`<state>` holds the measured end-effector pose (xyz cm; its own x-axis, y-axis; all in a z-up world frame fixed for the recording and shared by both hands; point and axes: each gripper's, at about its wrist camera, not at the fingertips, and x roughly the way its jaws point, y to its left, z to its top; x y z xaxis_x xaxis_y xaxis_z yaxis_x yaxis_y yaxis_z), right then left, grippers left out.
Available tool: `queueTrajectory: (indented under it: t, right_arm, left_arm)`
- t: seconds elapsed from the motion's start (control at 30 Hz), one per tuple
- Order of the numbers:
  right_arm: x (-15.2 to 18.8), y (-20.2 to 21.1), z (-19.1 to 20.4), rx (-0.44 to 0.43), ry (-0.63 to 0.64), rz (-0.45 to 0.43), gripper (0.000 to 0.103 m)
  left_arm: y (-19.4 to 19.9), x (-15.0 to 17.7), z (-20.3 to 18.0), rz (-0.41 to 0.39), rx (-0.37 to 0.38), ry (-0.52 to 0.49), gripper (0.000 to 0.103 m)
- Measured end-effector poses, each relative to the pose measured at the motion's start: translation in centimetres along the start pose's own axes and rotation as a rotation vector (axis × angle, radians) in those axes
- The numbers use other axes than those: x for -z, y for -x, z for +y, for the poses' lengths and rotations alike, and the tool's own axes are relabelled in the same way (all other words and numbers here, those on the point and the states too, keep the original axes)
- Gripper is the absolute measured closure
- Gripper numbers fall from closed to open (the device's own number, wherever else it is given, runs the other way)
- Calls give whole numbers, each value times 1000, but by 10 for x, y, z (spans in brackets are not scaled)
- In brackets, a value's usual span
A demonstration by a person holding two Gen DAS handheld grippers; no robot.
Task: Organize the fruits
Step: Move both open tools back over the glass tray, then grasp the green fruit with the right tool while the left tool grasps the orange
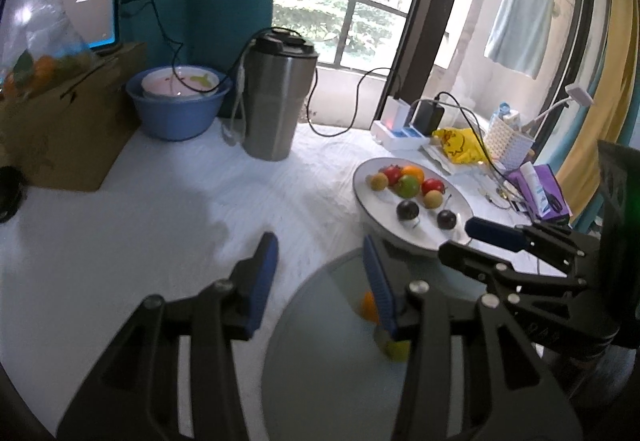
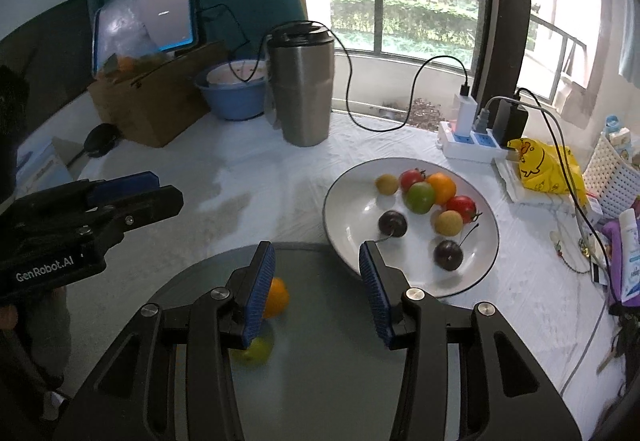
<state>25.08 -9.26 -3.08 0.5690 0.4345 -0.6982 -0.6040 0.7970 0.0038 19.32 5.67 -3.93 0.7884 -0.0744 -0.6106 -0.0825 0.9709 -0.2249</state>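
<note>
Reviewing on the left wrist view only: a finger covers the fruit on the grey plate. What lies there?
Observer: An orange and a green fruit lie on the grey plate, both partly behind a finger of the right hand-held gripper.
Operator: Is that hand-held gripper open? I only see it side-on.
Observer: Open; nothing sits between its pads.
Operator: Anything beyond the left end of the cardboard box?
Observer: A blue-and-white box, further left.
</note>
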Motion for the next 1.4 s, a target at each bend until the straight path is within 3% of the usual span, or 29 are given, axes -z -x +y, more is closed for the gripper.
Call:
queueTrajectory:
  t: [0.5, 0.97, 1.17, 1.4]
  right_arm:
    - [36, 0, 27, -36, 9, 47, 57]
    - [63, -25, 42, -82, 25, 117, 57]
    - [64, -31, 37, -75, 14, 126, 73]
    - [64, -32, 33, -100, 7, 126, 73]
  left_arm:
    - [16, 36, 6, 22, -4, 10, 57]
    - [10, 66, 12, 73, -31, 28, 57]
    - [5, 67, 6, 83, -31, 14, 57]
    - [-1, 67, -3, 98, -23, -4, 57]
